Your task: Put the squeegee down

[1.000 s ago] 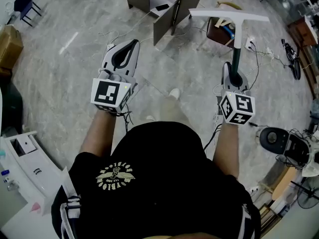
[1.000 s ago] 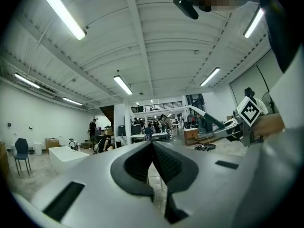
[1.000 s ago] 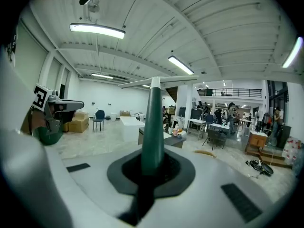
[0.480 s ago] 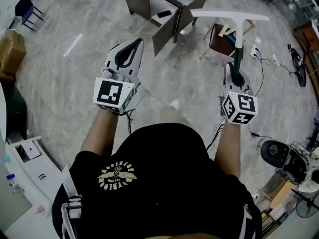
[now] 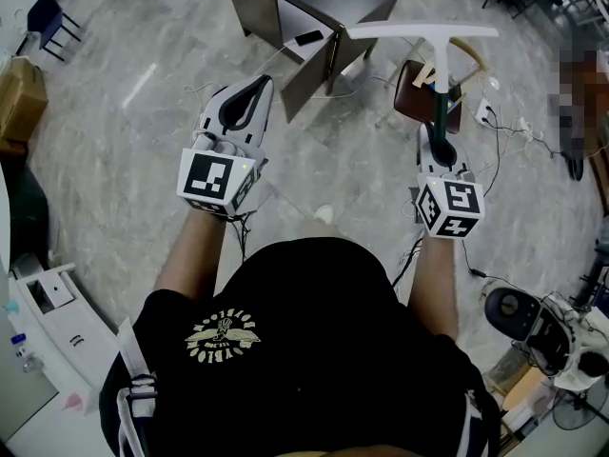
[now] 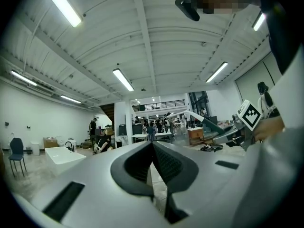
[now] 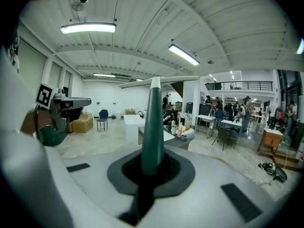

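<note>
Right gripper (image 5: 438, 143) is clamped on the squeegee (image 5: 440, 98) handle. The handle runs straight out along the jaws, with the blade crosswise at the far end, held in the air just short of the dark desk (image 5: 285, 3) ahead. Left gripper (image 5: 249, 91) has its jaws pressed together on nothing, well apart from the squeegee.

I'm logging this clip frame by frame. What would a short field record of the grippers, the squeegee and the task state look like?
left gripper: jaws together, nothing between them
right gripper: jaws shut on the handle of the squeegee
squeegee: in the air, dark green handle, white blade at the far end
ahead: dark desk on the pale floor
task state: squeegee not yet put down
</note>
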{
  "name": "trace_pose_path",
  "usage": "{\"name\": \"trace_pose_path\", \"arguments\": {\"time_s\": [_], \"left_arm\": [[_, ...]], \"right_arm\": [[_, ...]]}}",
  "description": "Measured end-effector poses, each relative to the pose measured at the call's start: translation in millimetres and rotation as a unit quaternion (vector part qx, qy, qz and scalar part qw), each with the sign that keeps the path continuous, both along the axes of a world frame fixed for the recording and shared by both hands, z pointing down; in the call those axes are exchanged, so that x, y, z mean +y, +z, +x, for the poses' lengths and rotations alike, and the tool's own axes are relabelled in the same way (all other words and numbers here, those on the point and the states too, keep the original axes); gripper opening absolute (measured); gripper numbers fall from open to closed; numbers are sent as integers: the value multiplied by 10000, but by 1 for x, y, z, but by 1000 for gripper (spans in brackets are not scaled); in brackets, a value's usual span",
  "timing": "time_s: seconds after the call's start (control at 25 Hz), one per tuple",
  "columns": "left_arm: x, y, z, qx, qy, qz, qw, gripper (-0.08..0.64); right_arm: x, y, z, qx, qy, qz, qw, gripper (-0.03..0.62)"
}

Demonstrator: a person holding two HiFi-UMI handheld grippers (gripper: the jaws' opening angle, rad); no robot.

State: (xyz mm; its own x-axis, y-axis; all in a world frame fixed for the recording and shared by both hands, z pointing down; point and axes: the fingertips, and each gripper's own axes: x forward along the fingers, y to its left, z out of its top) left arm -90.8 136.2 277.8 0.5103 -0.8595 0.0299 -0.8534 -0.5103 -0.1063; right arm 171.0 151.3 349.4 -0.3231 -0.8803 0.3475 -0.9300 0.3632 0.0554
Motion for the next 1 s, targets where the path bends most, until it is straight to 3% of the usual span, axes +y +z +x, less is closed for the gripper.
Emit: {"name": "trace_pose_path", "arguments": {"time_s": [0.4,0.56,1.0], "left_arm": [[-49,-5,41,-208,-250,307,9990,23],[-51,-5,52,-485,-252,584,9968,23],[-83,13,44,-678,-268,470,9962,23]], "right_arm": [[-59,-1,33,-11,-225,64,9997,29],[-70,-3,37,-64,-228,145,9996,29],[-105,12,19,-120,-354,-9,9993,29]]}}
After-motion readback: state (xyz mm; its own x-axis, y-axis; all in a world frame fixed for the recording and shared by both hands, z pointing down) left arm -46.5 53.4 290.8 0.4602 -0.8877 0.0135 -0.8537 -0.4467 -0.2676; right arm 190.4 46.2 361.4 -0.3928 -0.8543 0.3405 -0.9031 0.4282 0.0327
